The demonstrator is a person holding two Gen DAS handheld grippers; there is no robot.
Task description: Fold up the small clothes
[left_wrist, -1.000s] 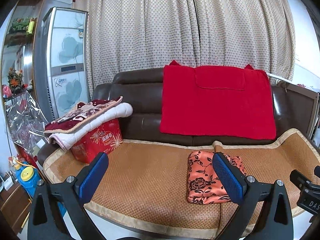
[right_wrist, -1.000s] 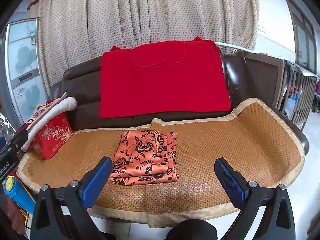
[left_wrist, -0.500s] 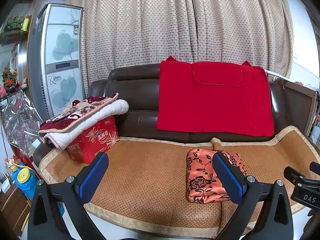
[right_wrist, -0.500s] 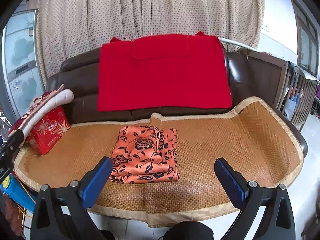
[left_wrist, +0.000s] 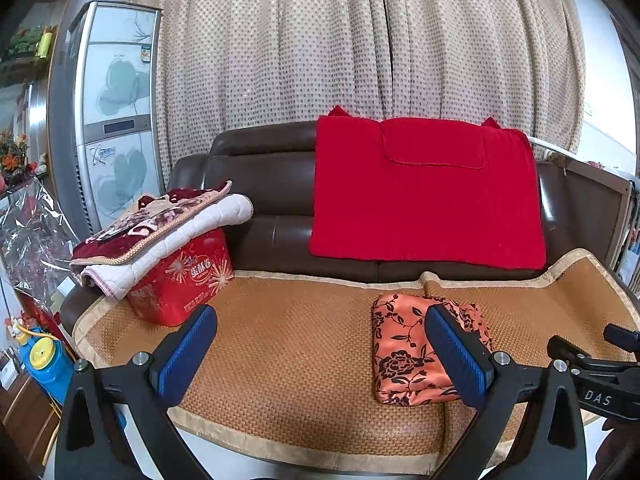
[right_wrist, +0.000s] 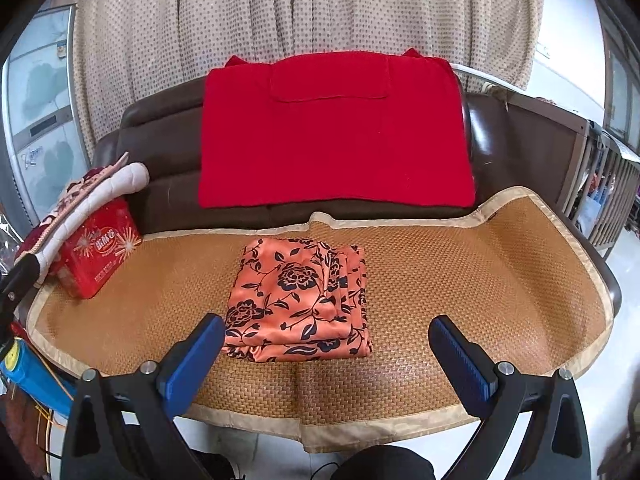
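Note:
A folded orange garment with black flowers [right_wrist: 300, 300] lies flat on the woven mat [right_wrist: 480, 280] of a brown sofa; it also shows in the left wrist view [left_wrist: 404, 352], partly behind a finger. My right gripper [right_wrist: 324, 344] is open and empty, held in front of the sofa's edge, short of the garment. My left gripper [left_wrist: 320, 340] is open and empty, to the left of the garment. The right gripper's body [left_wrist: 600, 376] shows at the left view's right edge.
A red cloth [right_wrist: 332, 132] hangs over the sofa back. A red box [left_wrist: 184, 276] with folded blankets [left_wrist: 160, 232] on top stands at the mat's left end. A tall cabinet [left_wrist: 112, 120] stands left; a railing [right_wrist: 600, 184] right. Curtains hang behind.
Both grippers have drifted a little nearer the sofa and the views shifted slightly. The garment has not moved. Both grippers stay open.

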